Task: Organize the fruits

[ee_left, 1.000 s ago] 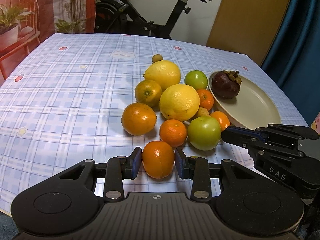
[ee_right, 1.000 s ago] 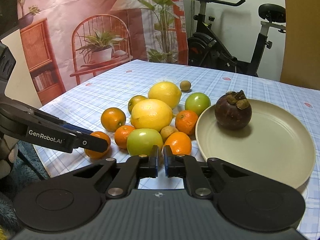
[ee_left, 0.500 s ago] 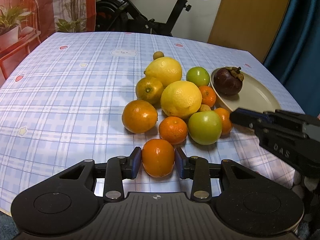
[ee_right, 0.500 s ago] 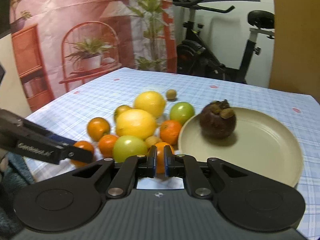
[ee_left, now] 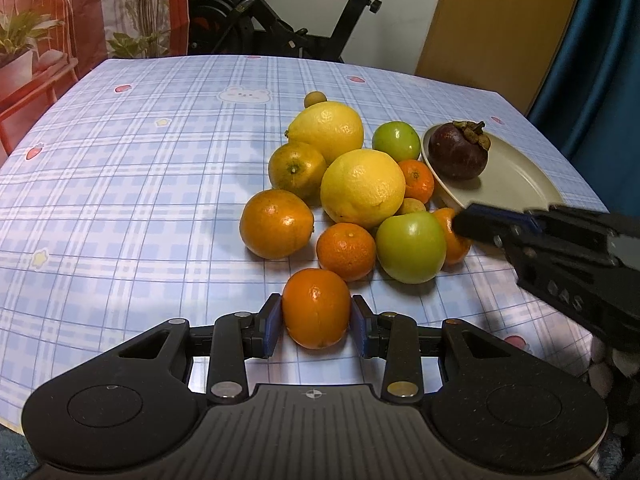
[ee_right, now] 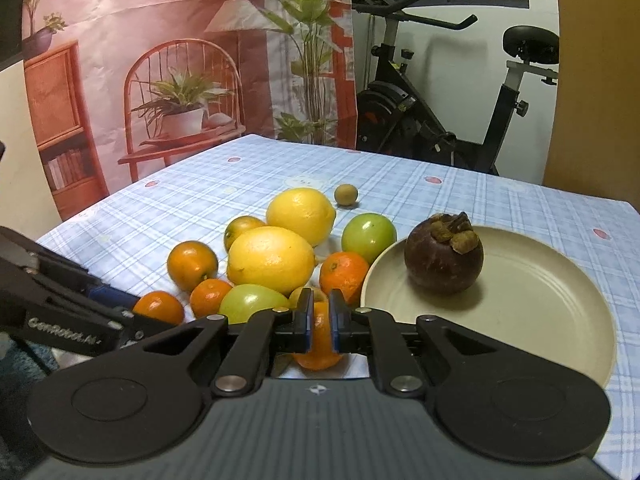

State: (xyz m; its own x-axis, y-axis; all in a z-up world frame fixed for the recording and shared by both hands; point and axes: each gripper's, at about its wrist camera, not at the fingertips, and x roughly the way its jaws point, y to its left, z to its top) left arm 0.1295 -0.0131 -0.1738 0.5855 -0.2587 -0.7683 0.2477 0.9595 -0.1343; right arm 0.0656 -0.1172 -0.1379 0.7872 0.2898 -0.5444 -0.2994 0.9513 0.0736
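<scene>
1. The left gripper point(ee_left: 316, 325) clamps a small orange point(ee_left: 316, 307) on the checked tablecloth point(ee_left: 120, 184).
2. The right gripper point(ee_right: 319, 326) has its jaws nearly together, an orange fruit point(ee_right: 318, 354) just behind them.
3. Farther off, a mangosteen point(ee_right: 443, 254) sits on the beige plate point(ee_right: 540, 292).

Your widest open ground is the bare tablecloth point(ee_left: 132, 184) to the left of the fruit pile. On the right, the plate point(ee_right: 532, 320) has free room beside the mangosteen point(ee_right: 443, 254). Between them the lemons point(ee_left: 362, 188), green apple point(ee_left: 411, 247) and oranges point(ee_left: 277, 223) sit touching, leaving no gap to pass. The right gripper point(ee_left: 464, 222) blocks the pile's right edge.
</scene>
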